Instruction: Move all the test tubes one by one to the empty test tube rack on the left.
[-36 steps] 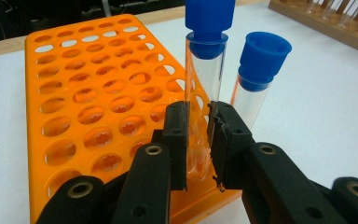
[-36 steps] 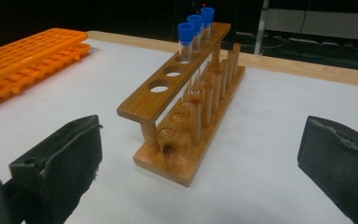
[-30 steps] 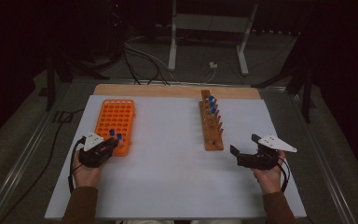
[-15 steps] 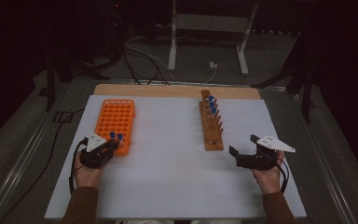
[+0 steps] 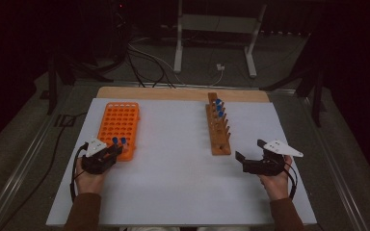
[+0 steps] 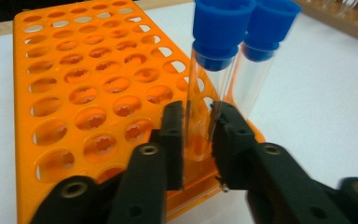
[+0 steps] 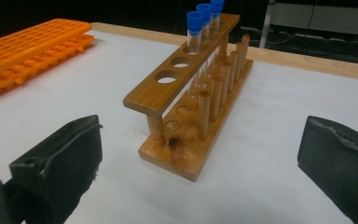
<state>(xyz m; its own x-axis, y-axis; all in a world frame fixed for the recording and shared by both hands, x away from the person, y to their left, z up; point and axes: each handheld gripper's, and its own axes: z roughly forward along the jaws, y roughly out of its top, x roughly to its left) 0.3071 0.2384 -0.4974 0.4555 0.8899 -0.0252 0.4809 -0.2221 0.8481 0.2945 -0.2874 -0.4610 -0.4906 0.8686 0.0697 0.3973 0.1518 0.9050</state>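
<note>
Near the left edge of the white table (image 5: 183,192) lies an orange rack (image 5: 119,126) full of round holes. Two clear tubes with blue caps stand upright in its near corner, side by side: the nearer tube (image 6: 209,88) and its neighbour (image 6: 256,79) just behind it. The other holes I can see hold nothing.

Right of the middle stands a wooden rack (image 5: 218,129), running from the far edge toward the near one. Three blue-capped tubes (image 7: 195,32) sit in the holes at its far end; the two holes at its near end gape, and a row of pegs runs along one side.

Beyond the far edge, cables trail across the dark floor around a white stand (image 5: 217,33).

The left gripper (image 6: 198,135) is at the orange rack's near corner, its jaws either side of the nearer tube's lower part. They have just been opening a little; the pads look to be against the glass, though I cannot tell if they press on it.

The right gripper (image 5: 251,155) rests near the right edge, beside the wooden rack's near end, jaws spread wide and holding nothing.
</note>
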